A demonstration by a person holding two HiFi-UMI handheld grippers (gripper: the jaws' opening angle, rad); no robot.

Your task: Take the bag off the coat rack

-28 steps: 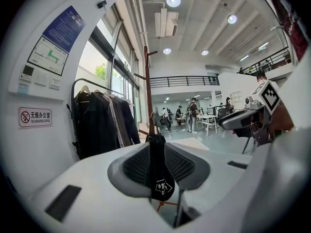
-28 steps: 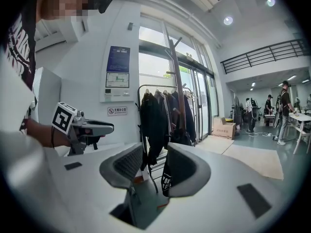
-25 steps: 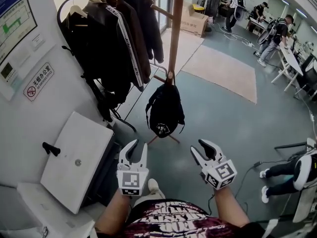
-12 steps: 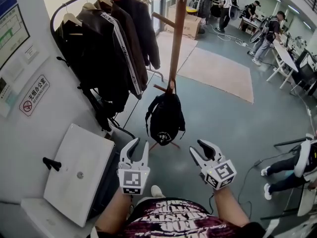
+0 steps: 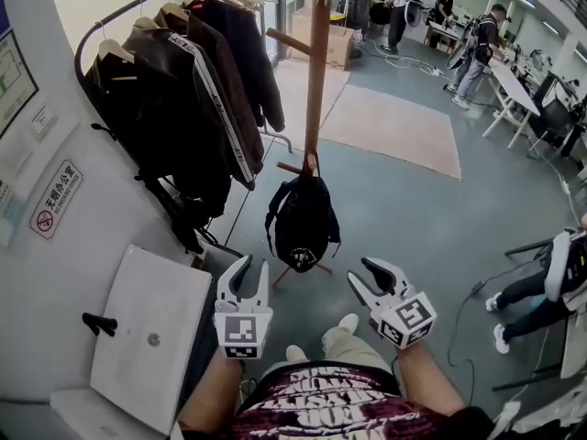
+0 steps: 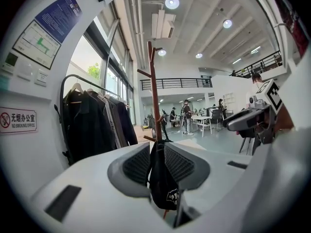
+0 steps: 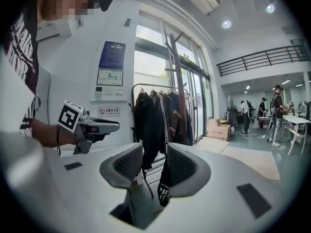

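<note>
A black bag hangs by its top loop from a low peg of the wooden coat rack. It hangs straight down beside the pole. My left gripper and right gripper are both held out short of the bag, side by side and open, with nothing in them. In the left gripper view the bag shows through the gap of my left gripper, well beyond the jaws. In the right gripper view the bag shows the same way past my right gripper.
A clothes rail with several dark jackets stands left of the rack. A white cabinet sits low at the left against the wall. A beige rug and a cardboard box lie beyond. A person sits at the right.
The view has shifted forward and a little left; the rack and bag sit slightly nearer, and a leg and shoe now show below. Both grippers keep the same open pose.
</note>
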